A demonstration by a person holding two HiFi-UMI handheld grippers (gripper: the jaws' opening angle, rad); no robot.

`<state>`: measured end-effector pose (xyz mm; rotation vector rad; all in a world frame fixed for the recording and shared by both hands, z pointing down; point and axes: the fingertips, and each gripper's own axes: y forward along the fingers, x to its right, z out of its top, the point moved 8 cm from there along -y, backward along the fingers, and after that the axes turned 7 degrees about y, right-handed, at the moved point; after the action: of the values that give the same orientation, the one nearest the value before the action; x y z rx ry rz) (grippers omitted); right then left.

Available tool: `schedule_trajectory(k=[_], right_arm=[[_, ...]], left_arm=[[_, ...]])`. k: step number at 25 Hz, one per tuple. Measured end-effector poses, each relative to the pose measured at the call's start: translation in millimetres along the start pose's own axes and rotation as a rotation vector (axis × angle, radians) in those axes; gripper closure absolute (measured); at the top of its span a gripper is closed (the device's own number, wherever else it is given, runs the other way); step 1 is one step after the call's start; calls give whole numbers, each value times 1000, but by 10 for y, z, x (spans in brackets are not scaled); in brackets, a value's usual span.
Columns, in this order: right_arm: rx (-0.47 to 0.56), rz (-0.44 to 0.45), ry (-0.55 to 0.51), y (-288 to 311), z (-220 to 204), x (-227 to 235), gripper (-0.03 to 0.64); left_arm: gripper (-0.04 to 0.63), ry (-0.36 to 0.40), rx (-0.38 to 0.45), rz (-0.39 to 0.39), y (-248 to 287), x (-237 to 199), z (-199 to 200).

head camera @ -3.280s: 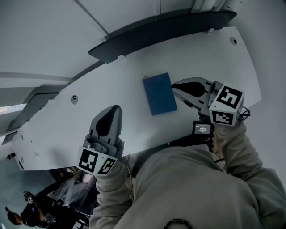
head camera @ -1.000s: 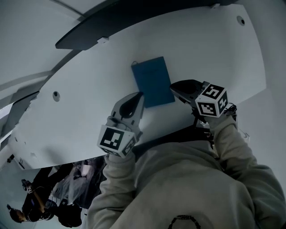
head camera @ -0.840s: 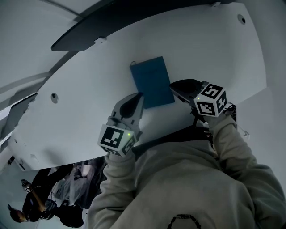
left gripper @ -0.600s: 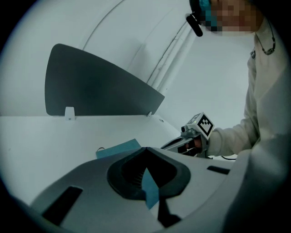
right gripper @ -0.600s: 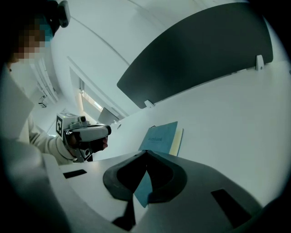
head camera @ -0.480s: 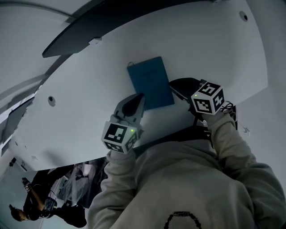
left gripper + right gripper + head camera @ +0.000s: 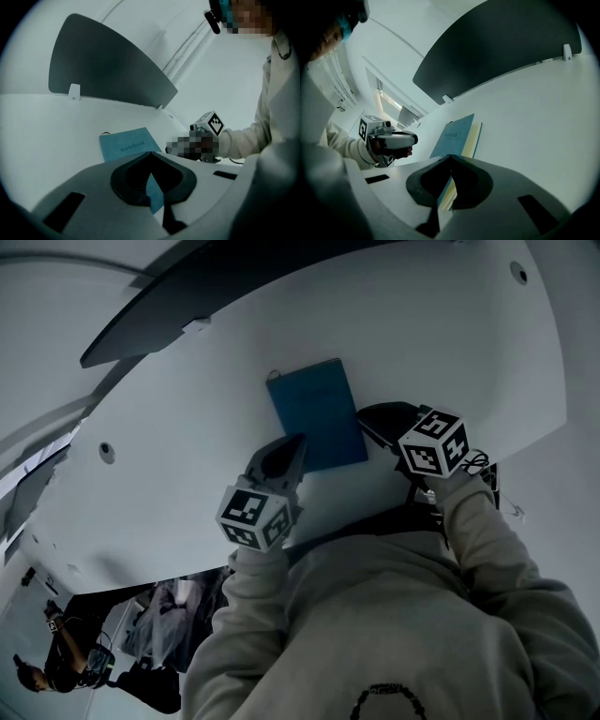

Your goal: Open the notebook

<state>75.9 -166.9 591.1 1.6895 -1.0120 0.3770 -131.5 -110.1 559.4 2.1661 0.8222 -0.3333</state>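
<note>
A blue notebook (image 7: 316, 413) lies closed and flat on the white table (image 7: 450, 343). Its cover faces up and its cream page edges (image 7: 471, 139) show along the right side. My left gripper (image 7: 298, 439) is shut, its tips just over the notebook's near left corner. My right gripper (image 7: 361, 418) is shut too, its tips at the notebook's right edge near the pages. In the left gripper view the notebook (image 7: 129, 144) sits just past the shut left gripper (image 7: 150, 153). The right gripper view shows the notebook (image 7: 454, 133) beyond the shut right gripper (image 7: 451, 156). Neither holds anything.
A dark grey curved panel (image 7: 234, 287) stands along the table's far edge. Round holes (image 7: 106, 453) (image 7: 518, 273) sit in the tabletop at far left and far right. The table's near edge runs just under my arms. A person (image 7: 56, 671) is on the floor level below left.
Both grippers have sunk closer to the notebook. The left one came in from the left to its near corner. The notebook stays closed and in place.
</note>
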Motion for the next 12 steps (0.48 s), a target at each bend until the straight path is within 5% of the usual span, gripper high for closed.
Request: schedule_trajectory(k=[8, 12], right_arm=[[-29, -55, 29, 115, -89, 130, 592], [-63, -55, 94, 172, -164, 170, 508]], left_arm=[[595, -35, -114, -12, 207, -6, -387], [595, -20, -158, -28, 286, 25, -496]])
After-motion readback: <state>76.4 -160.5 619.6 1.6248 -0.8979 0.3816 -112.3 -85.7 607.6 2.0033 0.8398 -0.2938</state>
